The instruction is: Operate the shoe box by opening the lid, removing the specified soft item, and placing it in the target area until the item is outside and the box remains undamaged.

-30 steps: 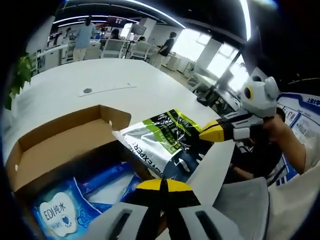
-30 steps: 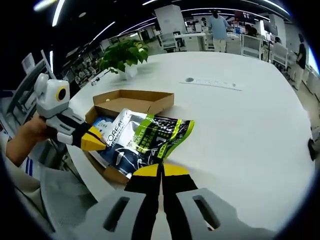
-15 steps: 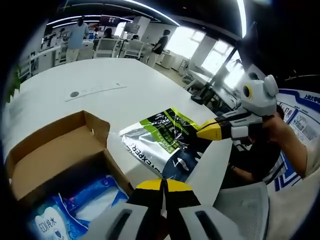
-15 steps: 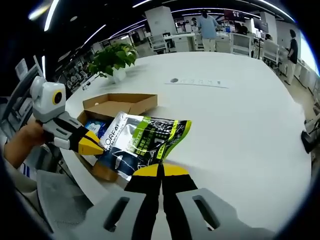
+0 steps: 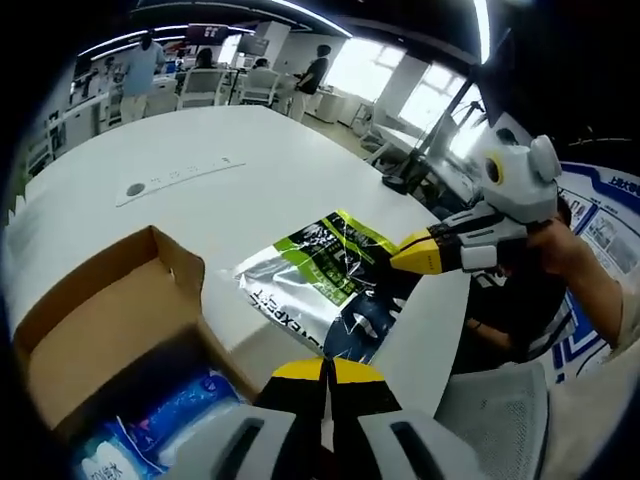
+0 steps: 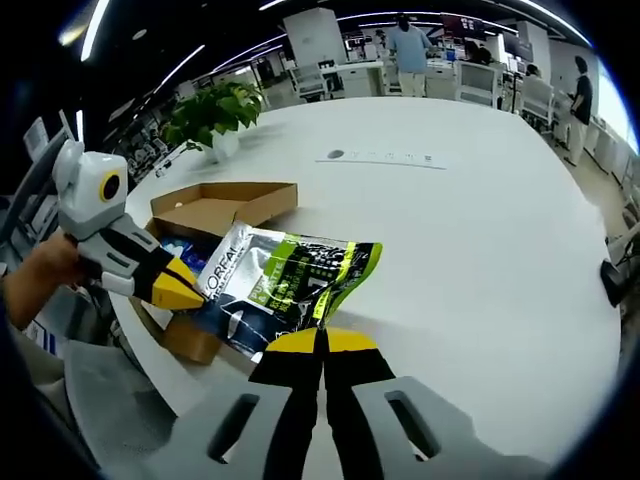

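Right claw (image 6: pixel 322 345) clamped on one edge of the silver-green L'Oreal pouch (image 6: pixel 285 285); in the right gripper view the jaws meet at the pouch's near edge. The left gripper view shows the same right claw (image 5: pixel 400 262) coming in from the right, yellow tips pinching the pouch (image 5: pixel 325 275) at its side. The pouch hangs just beside the open cardboard shoe box (image 6: pixel 215 210), partly overlapping its near corner in the right gripper view; can't tell if it touches the white table (image 6: pixel 470 230). Left claw (image 5: pixel 325 375) jaws together, nothing between them, just short of the pouch's near corner; in the right gripper view the left claw (image 6: pixel 185 290) is by the box's near end, tip close to the pouch's edge. Box lid flap is open (image 5: pixel 100 300), blue wet-wipes pack (image 5: pixel 150 430) inside. Potted plant (image 6: pixel 210 115) at the far table edge. People stand in the office background.
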